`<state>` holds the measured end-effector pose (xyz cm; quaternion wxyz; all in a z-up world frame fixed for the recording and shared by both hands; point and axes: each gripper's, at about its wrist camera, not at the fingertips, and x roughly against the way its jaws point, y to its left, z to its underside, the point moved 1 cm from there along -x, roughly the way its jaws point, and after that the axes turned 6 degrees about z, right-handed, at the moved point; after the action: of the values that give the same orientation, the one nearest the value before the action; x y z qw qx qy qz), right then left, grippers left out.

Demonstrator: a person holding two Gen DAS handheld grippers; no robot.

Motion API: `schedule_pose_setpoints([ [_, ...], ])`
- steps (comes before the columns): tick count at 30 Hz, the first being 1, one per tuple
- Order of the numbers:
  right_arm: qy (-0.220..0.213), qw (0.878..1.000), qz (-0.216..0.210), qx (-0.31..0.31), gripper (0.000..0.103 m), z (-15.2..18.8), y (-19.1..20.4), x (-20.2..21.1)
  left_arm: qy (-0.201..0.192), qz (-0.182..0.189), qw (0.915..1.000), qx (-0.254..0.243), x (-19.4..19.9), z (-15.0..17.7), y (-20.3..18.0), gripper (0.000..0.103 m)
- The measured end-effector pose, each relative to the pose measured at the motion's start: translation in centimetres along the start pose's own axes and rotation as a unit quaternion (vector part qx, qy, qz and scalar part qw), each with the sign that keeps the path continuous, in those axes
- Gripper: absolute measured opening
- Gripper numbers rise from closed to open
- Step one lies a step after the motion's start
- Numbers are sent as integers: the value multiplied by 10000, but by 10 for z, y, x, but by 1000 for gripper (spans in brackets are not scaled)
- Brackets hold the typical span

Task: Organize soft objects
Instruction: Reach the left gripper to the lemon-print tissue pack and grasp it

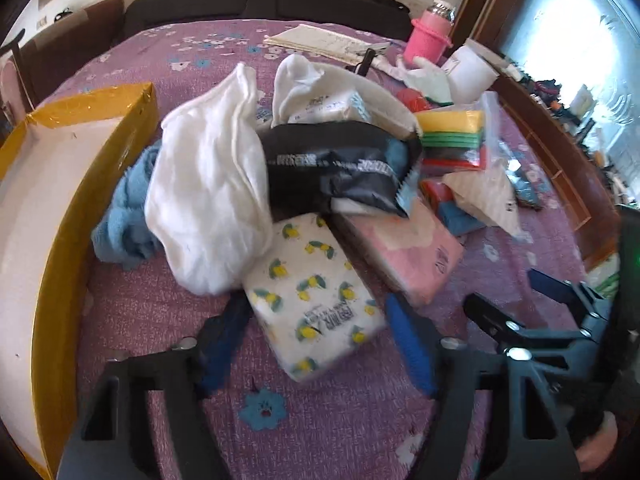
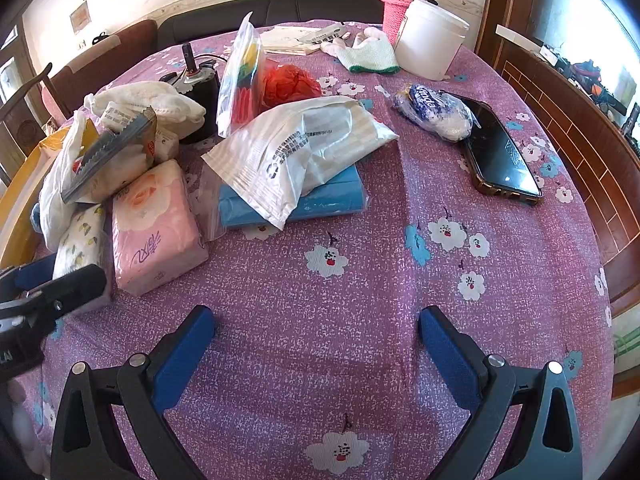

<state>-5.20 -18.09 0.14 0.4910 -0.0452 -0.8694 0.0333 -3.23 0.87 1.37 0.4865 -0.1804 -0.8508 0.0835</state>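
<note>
A heap of soft things lies on the purple flowered cloth. My left gripper (image 1: 316, 320) is open, its blue pads on either side of the lemon-print tissue pack (image 1: 316, 300), touching or nearly so. Behind it lie a white cloth bundle (image 1: 208, 196), a blue towel (image 1: 124, 216), a black pouch (image 1: 340, 168) and a pink tissue pack (image 1: 408, 248). My right gripper (image 2: 316, 320) is open and empty over bare cloth. Ahead of it lie the pink tissue pack (image 2: 156, 224) and a white plastic bag (image 2: 300, 148) on a blue pack (image 2: 332, 200).
A yellow cardboard box (image 1: 52, 184) stands open at the left. A bag of coloured sponges (image 1: 456, 136), a phone (image 2: 500, 156), a white tub (image 2: 432, 40), a pink bottle (image 2: 400, 0) and a wrapped blue-and-white item (image 2: 436, 112) lie about. The table edge runs along the right.
</note>
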Motion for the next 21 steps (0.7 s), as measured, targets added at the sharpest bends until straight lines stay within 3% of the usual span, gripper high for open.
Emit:
schedule_pose_setpoints([
  [8, -1, 10000, 3, 3, 102, 0, 0, 0, -75, 398, 9991, 111, 47, 30, 26, 62],
  [12, 7, 10000, -16, -13, 102, 0, -1, 1, 15, 214, 9998, 28, 40, 37, 27, 62],
  [14, -5, 9993, -303, -228, 102, 1, -9, 7, 84, 157, 9998, -56, 33, 37, 25, 65],
  [16, -148, 9961, -637, -589, 102, 3, -27, 20, 51, 115, 9998, -176, 30, 38, 21, 75],
  [18, -275, 9944, -630, -800, 102, 2, -41, 30, -25, 115, 9997, -219, 25, 36, 16, 79],
  [20, -339, 9944, -532, -846, 102, 0, -51, 37, -140, 11, 9995, -285, 22, 35, 13, 79],
  [21, -338, 9949, -456, -838, 102, -2, -52, 38, -140, 12, 9995, -294, 22, 35, 13, 66],
])
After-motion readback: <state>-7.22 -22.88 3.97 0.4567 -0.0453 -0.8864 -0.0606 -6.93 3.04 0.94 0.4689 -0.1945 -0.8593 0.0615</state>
